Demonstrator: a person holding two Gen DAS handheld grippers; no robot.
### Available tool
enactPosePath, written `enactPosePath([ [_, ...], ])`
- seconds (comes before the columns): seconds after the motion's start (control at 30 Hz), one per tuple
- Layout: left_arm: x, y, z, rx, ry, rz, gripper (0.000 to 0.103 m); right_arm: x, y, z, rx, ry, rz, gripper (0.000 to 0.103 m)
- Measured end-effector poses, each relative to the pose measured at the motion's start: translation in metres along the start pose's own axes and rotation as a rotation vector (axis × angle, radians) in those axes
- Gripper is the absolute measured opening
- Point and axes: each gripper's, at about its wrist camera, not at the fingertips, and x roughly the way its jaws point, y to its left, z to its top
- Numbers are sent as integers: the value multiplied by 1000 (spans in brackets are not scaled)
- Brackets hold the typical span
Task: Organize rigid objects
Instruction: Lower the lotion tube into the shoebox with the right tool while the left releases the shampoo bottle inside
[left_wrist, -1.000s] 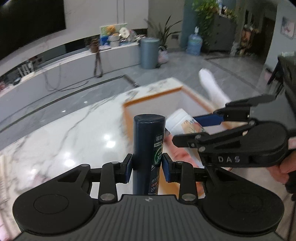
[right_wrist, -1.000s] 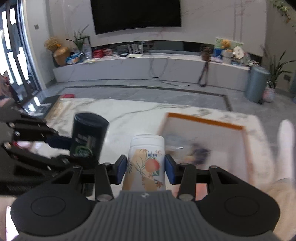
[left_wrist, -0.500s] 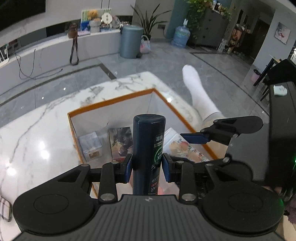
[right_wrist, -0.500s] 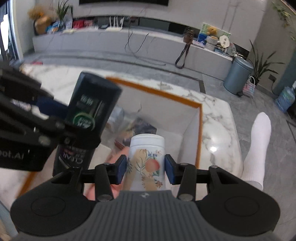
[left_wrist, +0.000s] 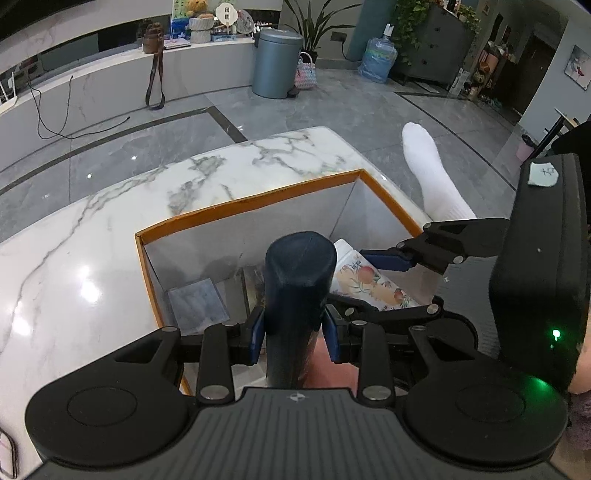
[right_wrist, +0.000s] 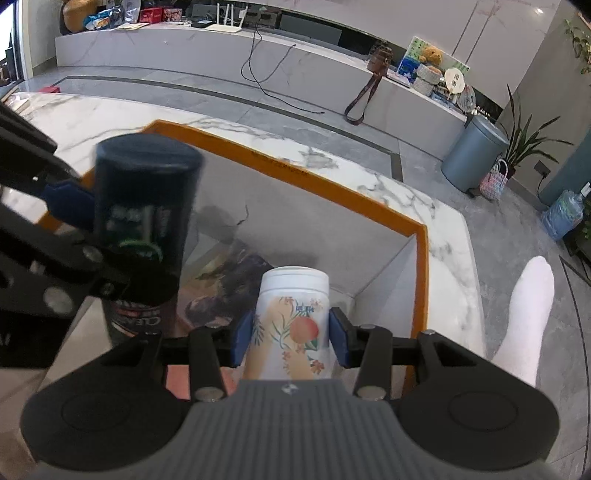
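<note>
My left gripper (left_wrist: 294, 338) is shut on a dark blue shampoo bottle (left_wrist: 297, 291) and holds it over the orange-rimmed box (left_wrist: 243, 201). My right gripper (right_wrist: 291, 341) is shut on a white bottle with a peach and flower print (right_wrist: 291, 317), also over the box (right_wrist: 332, 192), to the right of the dark bottle (right_wrist: 142, 214). The white bottle (left_wrist: 373, 284) and the right gripper show at the right of the left wrist view. The box holds a small grey box (left_wrist: 197, 304) and a dark packet (right_wrist: 225, 284) on its floor.
The box stands on a white marble table (left_wrist: 92, 251). A person's foot in a white sock (left_wrist: 432, 173) is beyond the table's right edge. A grey bin (left_wrist: 275, 62) and a low marble ledge (right_wrist: 184, 48) are far behind on the tiled floor.
Both grippers have moved forward and lower over the box with their bottles, tilting downward. The box's inside now fills more of both views.
</note>
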Motion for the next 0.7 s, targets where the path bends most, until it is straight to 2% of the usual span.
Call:
enactPosePath([
  [0.27,-4,-2,2,-15,-12,-8,37,-3,-5,1,33,-15,37,45],
  [0.53,-39,-27,8,30,-53,-47,37,-49,-14,-11,85,-88,34,45],
  [0.7,-36,-51,6,53,-15,-87,36,-70,-21,-20,72,-112,32,45],
])
